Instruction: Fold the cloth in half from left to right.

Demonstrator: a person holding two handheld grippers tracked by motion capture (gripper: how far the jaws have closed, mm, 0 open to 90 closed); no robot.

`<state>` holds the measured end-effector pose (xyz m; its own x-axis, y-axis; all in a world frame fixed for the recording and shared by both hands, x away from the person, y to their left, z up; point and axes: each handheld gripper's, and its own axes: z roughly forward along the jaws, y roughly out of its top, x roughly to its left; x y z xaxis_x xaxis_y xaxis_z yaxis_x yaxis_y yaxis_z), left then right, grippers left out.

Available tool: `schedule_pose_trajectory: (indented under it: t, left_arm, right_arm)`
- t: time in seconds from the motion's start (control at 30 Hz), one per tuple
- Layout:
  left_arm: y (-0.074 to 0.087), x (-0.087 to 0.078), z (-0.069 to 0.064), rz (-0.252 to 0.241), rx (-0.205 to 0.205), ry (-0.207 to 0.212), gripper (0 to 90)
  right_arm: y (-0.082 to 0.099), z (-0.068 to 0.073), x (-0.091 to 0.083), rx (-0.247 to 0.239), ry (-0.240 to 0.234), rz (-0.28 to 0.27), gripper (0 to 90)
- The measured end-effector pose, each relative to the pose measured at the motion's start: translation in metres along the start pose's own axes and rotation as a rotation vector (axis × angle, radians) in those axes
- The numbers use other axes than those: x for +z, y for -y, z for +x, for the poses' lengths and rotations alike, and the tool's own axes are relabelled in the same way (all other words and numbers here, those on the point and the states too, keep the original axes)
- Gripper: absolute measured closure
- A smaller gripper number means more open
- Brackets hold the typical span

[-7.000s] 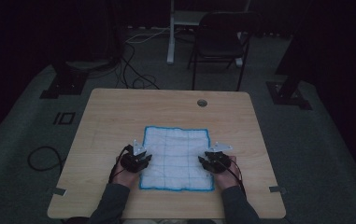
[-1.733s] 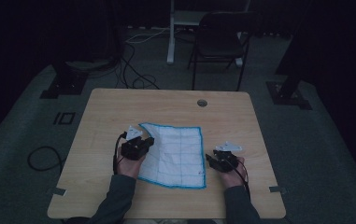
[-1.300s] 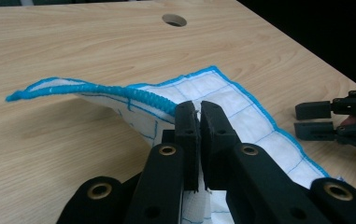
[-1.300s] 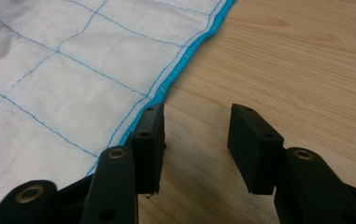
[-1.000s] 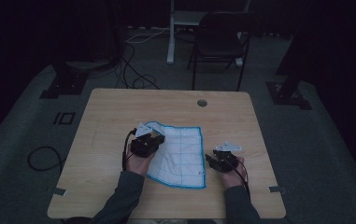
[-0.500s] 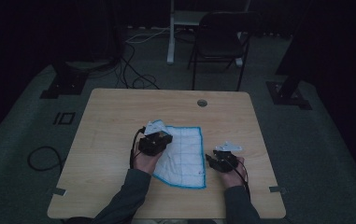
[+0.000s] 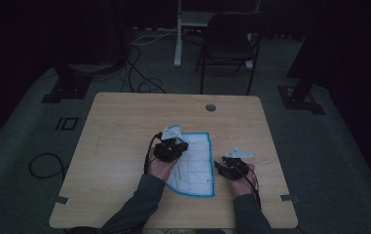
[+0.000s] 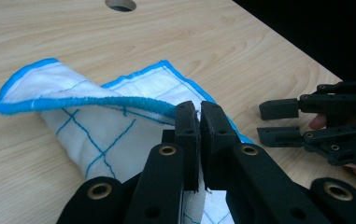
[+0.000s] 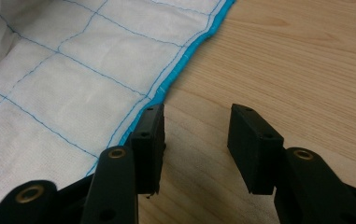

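A white cloth [image 7: 195, 161] with a blue grid and blue hem lies on the wooden table [image 7: 124, 126]. Its left side is lifted and folded over toward the right. My left gripper [image 7: 177, 145] is shut on the cloth's hem [image 8: 138, 103], holding it above the lower layer [image 8: 96, 135]. My right gripper [image 7: 220, 167] rests on the table just off the cloth's right edge, open, with bare wood between its jaws [image 9: 195, 140]. The cloth's blue edge [image 9: 175, 74] runs beside its left jaw. From the left gripper view, the right gripper [image 8: 278, 122] shows at the right with its jaws apart.
A round cable hole [image 7: 211, 107] sits near the table's far edge. A dark chair [image 7: 229, 44] and floor cables [image 7: 139, 73] lie beyond the table. A person's sleeves [image 7: 134, 209] come in from the bottom.
My left gripper has carried the cloth's left edge rightward over the rest of the cloth, narrowing its outline. The right gripper has stayed where it was.
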<state>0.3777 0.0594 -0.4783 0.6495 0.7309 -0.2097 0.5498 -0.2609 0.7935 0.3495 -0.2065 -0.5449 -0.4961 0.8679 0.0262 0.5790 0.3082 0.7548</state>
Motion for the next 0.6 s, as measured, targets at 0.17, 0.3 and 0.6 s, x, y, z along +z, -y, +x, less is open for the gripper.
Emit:
schedule_pose_trajectory:
  t: [0.17, 0.3, 0.6]
  left_arm:
    - [-0.001, 0.012, -0.005, 0.024, 0.01, 0.004, 87.1]
    - [-0.001, 0.022, -0.008, 0.04, 0.011, 0.006, 87.1]
    - [-0.002, 0.041, -0.019, 0.081, 0.033, 0.012, 87.1]
  right_arm:
    - [0.0, 0.0, 0.0, 0.001, -0.001, 0.0, 56.4]
    - [0.0, 0.0, 0.0, 0.001, -0.001, -0.001, 56.4]
    - [0.0, 0.0, 0.0, 0.0, -0.001, -0.002, 56.4]
